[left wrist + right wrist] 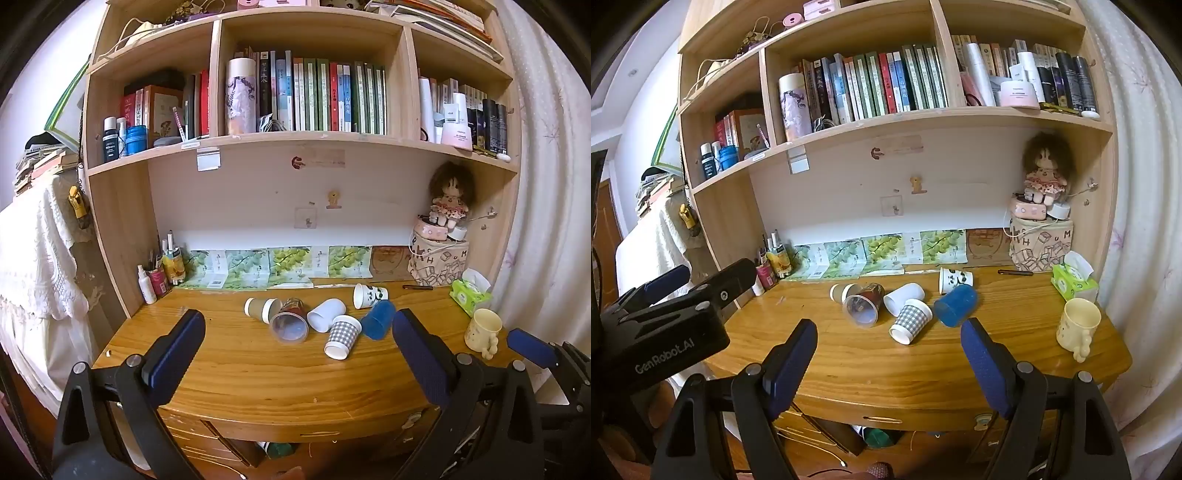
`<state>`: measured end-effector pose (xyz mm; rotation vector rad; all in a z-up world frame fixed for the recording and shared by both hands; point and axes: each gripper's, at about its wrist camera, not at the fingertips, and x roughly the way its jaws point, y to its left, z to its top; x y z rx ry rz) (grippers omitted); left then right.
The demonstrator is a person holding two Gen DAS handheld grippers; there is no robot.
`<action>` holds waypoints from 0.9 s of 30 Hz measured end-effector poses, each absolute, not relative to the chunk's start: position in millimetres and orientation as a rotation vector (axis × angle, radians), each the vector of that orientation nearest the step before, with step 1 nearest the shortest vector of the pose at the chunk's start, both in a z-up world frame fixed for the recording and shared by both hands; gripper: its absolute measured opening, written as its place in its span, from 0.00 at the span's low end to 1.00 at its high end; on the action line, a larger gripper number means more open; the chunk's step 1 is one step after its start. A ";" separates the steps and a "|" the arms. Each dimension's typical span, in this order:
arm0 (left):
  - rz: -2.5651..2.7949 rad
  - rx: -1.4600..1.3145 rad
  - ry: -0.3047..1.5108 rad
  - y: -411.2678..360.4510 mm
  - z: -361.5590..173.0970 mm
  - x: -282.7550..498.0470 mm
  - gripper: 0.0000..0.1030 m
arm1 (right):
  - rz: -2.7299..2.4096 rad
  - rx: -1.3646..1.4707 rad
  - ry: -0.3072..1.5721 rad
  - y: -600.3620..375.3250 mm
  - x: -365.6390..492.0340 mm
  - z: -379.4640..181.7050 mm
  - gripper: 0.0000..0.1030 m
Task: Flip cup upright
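Observation:
Several cups lie on their sides in a cluster mid-desk: a brown paper cup (pixel 260 309), a clear plastic cup (pixel 289 325), a white cup (pixel 326 314), a checked cup (pixel 343 338), a blue cup (pixel 378 319) and a panda-print cup (pixel 369 295). They also show in the right wrist view, with the checked cup (pixel 910 321) and the blue cup (pixel 956 305) nearest. A cream mug (pixel 483 333) stands upright at the right. My left gripper (pixel 298 350) is open and empty, held before the desk's front edge. My right gripper (pixel 888 354) is open and empty, also short of the cups.
A green tissue pack (pixel 470 295) and a printed bag (pixel 437 260) with a doll stand at the back right. Bottles and pens (pixel 159 275) stand at the back left. Bookshelves rise over the wooden desk (pixel 258 373). A curtain hangs at the right.

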<state>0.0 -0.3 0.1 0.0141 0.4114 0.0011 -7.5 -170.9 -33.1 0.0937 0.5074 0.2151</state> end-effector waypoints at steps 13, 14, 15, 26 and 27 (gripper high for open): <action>-0.003 0.028 0.380 -11.6 6.8 -11.6 0.99 | 0.229 0.081 0.491 -162.3 -13.6 -34.2 0.78; -0.010 0.020 0.381 -5.8 6.5 -10.7 0.99 | 0.230 0.082 0.492 -162.1 -14.1 -34.3 0.78; -0.012 0.020 0.381 -5.1 5.6 -11.0 0.99 | 0.231 0.083 0.494 -161.9 -14.5 -34.4 0.78; 0.010 0.002 0.370 -6.2 3.2 -16.9 0.99 | 0.248 0.070 0.500 -160.5 -17.0 -36.3 0.78; 0.011 -0.001 0.370 -5.3 2.2 -17.4 0.99 | 0.250 0.069 0.501 -161.7 -16.5 -35.9 0.78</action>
